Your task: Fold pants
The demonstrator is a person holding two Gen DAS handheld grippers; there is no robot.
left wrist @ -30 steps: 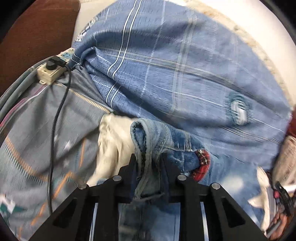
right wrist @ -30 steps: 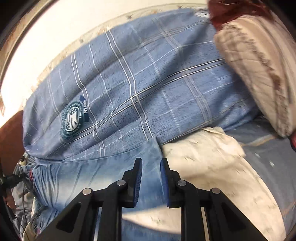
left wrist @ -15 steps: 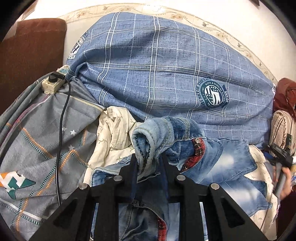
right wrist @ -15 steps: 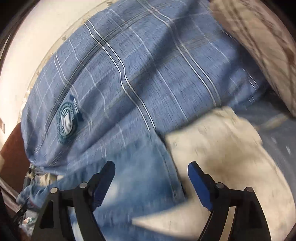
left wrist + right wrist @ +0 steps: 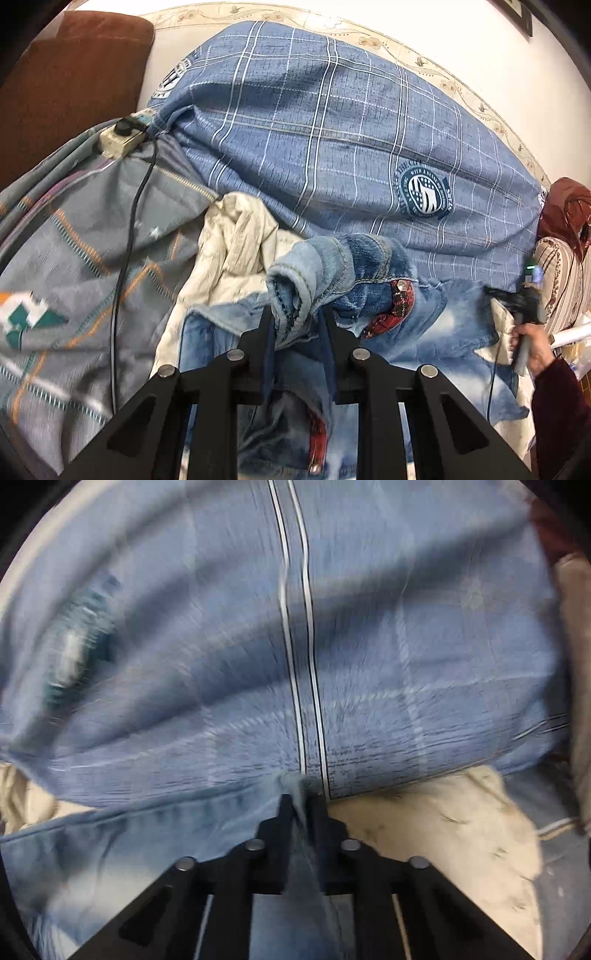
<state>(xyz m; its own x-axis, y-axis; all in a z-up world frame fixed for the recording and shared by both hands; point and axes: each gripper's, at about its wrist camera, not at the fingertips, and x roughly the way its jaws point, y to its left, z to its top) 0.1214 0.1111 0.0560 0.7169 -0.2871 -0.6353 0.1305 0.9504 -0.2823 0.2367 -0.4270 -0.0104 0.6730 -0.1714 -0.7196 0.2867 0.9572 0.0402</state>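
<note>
Jeans: the denim jeans [image 5: 436, 325] lie crumpled on the bed, in the lower middle of the left wrist view, reaching out toward 3 o'clock; a red plaid lining shows at the fly.
Waistband: the rolled waistband [image 5: 295, 295] rises at 12 o'clock from the left gripper's tips, thick and seamed.
Leg end: a thin blue edge of denim [image 5: 301, 805] stands in the right gripper's mouth, at the foot of the plaid quilt.
Handling: soft, limp and fairly heavy, I judge; it will sag between two holds and not slip easily. Seamed edges, waistband and hem, look the firmest places to grip.
Left gripper [image 5: 297, 332]: jaws pressed on the waistband roll.
Right gripper [image 5: 300, 808]: jaws have just been closing and now pinch the denim edge; the view is blurred.
Cream cloth [image 5: 236, 243]: under the jeans, at 10 o'clock from the waistband.
Plaid quilt [image 5: 332, 140]: bunched behind, at 12 o'clock.
Grey sheet [image 5: 74, 258]: at 9 o'clock, crossed by a black cable [image 5: 127, 236] from a power strip [image 5: 122, 138].
</note>
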